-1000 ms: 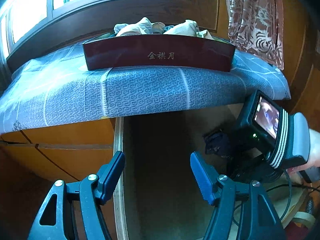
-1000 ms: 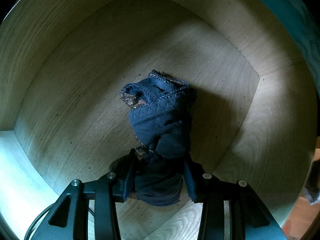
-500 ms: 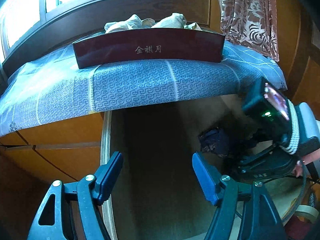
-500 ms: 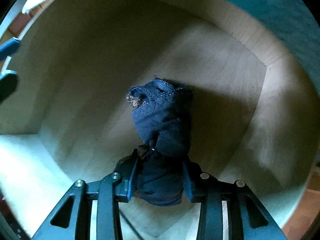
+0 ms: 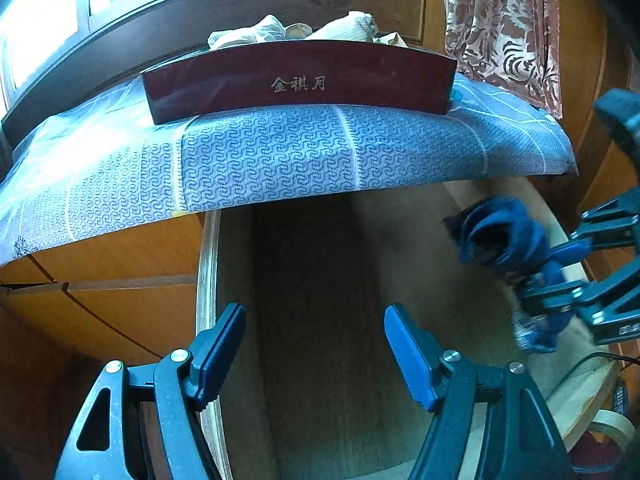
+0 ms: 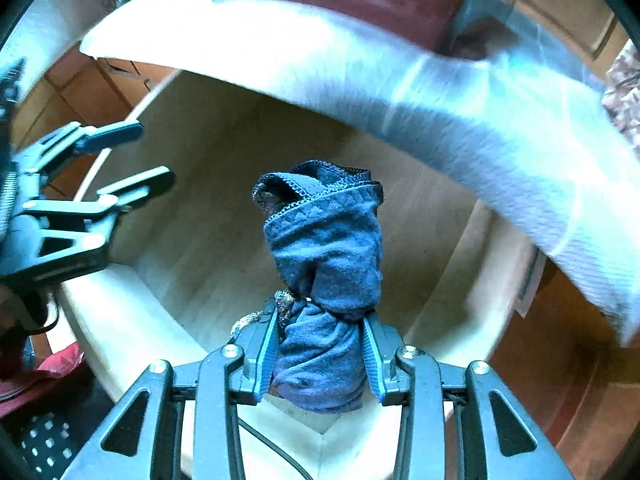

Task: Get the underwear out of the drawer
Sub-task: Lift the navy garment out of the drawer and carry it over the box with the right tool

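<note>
A dark blue rolled bundle of underwear (image 6: 324,256) stands up between the fingers of my right gripper (image 6: 320,316), which is shut on its lower end. The bundle hangs clear above the floor of the open pale wooden drawer (image 6: 120,320). In the left wrist view the same underwear (image 5: 500,236) and the right gripper (image 5: 540,276) are at the right, blurred, over the drawer's right side. My left gripper (image 5: 315,320) is open with nothing between its fingers, over the drawer (image 5: 206,280) near its left wall. It also shows at the left of the right wrist view as the left gripper (image 6: 152,152).
A blue patterned cloth (image 5: 280,160) overhangs the top above the drawer. A dark red box with gold characters (image 5: 298,84), holding pale bundles, stands on it under a window. A patterned curtain (image 5: 504,20) hangs at the right. Orange-brown cabinet fronts (image 5: 120,260) lie to the left.
My right gripper has risen with the underwear from the drawer floor to above the drawer's rim, tilting more forward. The left gripper has stayed nearly where it was.
</note>
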